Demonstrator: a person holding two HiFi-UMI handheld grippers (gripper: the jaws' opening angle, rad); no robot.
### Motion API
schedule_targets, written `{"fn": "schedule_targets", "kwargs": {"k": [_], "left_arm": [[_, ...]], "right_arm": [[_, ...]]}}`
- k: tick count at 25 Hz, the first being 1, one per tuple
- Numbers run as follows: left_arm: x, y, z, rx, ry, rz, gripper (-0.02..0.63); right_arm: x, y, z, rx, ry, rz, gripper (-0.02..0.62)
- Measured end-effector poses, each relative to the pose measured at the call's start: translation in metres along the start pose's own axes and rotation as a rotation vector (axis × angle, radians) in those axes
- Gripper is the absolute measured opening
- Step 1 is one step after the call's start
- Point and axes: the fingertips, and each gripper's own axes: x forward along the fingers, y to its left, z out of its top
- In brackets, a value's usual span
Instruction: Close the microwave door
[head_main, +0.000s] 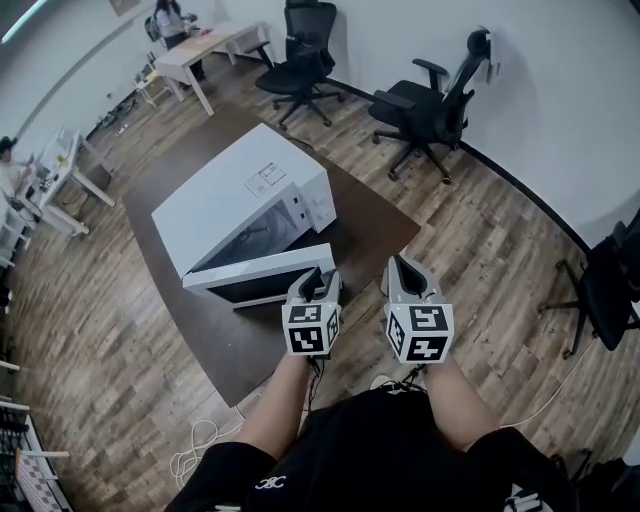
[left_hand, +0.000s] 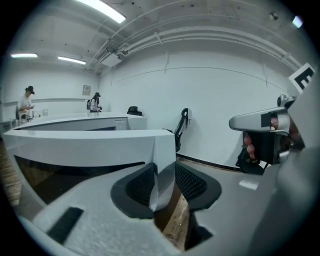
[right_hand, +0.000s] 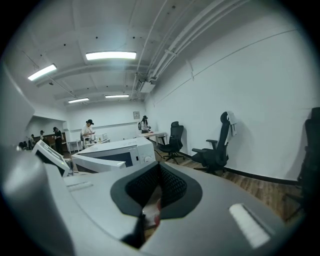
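A white microwave (head_main: 250, 190) sits on a dark brown table (head_main: 200, 330), and its door (head_main: 262, 272) is swung out towards me. My left gripper (head_main: 318, 275) is at the door's free right end. In the left gripper view the door (left_hand: 85, 150) runs off to the left, and its end edge is pinched between the black pads of the left gripper (left_hand: 162, 180). My right gripper (head_main: 403, 262) hovers just to the right, apart from the door, with its fingertips together. In the right gripper view its pads (right_hand: 172, 185) meet on nothing, and the microwave (right_hand: 120, 152) stands ahead to the left.
Two black office chairs (head_main: 430, 105) (head_main: 305, 60) stand beyond the table near the white wall, and another chair (head_main: 610, 290) is at the right edge. A white desk (head_main: 205, 50) with a person (head_main: 170, 20) beside it is at the far back. The floor is wood plank.
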Motion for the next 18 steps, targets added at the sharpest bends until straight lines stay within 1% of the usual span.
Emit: {"fn": "schedule_targets", "kwargs": {"k": [8,18], "left_arm": [[0.042,0.028,0.026,-0.043,-0.004,0.091,0.124],[0.083,0.067,0.05,-0.104,-0.013,0.187,0.109]], "right_arm": [[0.025,-0.026,0.011,-0.006,0.005,0.038,0.009],[0.047,-0.04,0.014,-0.03,0.026,0.079,0.009]]}}
